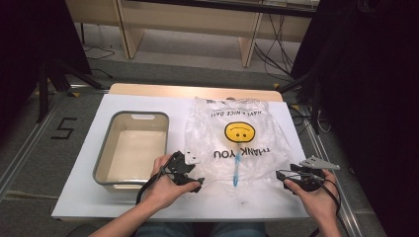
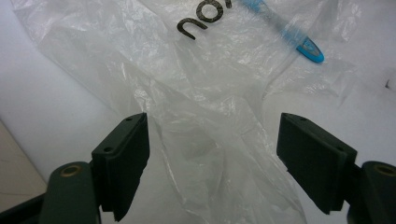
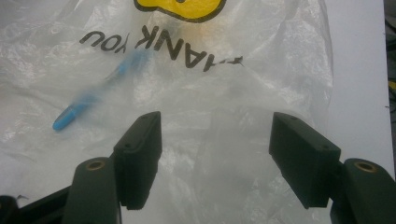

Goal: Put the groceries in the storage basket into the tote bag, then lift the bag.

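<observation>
The clear plastic bag (image 1: 237, 143), printed with a yellow smiley and "THANK YOU", lies flat on the white desk (image 1: 79, 197) just to the right of the grey tub (image 1: 101, 158). A blue toothbrush (image 1: 237, 170) lies inside the bag, near the bag's mouth, which faces the person.

The left gripper (image 1: 192, 183) sits at the near left corner of the bag, its fingers (image 2: 123, 154) spread with crumpled film between them but not pinched. The right gripper (image 1: 282, 178) sits at the near right corner of the bag, its fingers (image 3: 140, 149) also spread over the film, gripping nothing.

The step appears to be taking hold of the bag's mouth edges. To do it well, each gripper should lower onto a raised fold and catch one layer only, so the mouth can be pulled apart rather than pinched closed. Thin film slips, so bite well in from the edge.

The high view gives the whole layout: tub, bag, both hands. The left gripper view alone shows the ridge of film rising between its fingers, and the toothbrush's blue tip clearly. The right gripper view shows flatter film near its own fingers, offering less to grab.
</observation>
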The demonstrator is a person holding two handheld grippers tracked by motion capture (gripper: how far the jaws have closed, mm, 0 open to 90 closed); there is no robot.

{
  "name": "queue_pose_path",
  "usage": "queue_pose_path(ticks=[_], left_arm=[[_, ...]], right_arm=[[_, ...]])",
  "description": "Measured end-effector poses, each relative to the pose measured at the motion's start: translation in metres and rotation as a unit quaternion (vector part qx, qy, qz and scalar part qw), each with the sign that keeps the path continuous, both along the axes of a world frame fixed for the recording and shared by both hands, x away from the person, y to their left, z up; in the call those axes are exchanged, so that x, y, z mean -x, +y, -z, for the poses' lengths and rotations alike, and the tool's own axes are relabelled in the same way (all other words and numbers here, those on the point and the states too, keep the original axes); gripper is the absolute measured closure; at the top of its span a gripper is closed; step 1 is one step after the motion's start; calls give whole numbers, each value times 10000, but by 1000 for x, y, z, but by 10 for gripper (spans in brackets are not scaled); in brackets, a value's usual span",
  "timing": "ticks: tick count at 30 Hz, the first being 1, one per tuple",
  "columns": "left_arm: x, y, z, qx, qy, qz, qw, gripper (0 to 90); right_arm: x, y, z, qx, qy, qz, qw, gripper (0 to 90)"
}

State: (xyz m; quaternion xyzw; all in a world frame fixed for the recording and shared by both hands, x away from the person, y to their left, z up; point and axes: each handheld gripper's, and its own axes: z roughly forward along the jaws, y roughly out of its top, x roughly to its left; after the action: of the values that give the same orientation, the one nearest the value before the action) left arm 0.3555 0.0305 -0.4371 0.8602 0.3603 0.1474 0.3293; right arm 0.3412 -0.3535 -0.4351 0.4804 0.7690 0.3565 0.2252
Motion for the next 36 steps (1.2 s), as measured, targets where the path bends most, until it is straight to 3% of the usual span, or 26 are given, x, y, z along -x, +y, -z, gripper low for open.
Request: queue_pose_path(ticks=[24,36], left_arm=[[2,0,0,-112,100,3,9999,252],[4,-4,-1,-290,157,50,9994,265]], right_arm=[[1,-2,-1,-67,85,21,9999,348],[9,-6,2,-83,202,-173,9996,331]])
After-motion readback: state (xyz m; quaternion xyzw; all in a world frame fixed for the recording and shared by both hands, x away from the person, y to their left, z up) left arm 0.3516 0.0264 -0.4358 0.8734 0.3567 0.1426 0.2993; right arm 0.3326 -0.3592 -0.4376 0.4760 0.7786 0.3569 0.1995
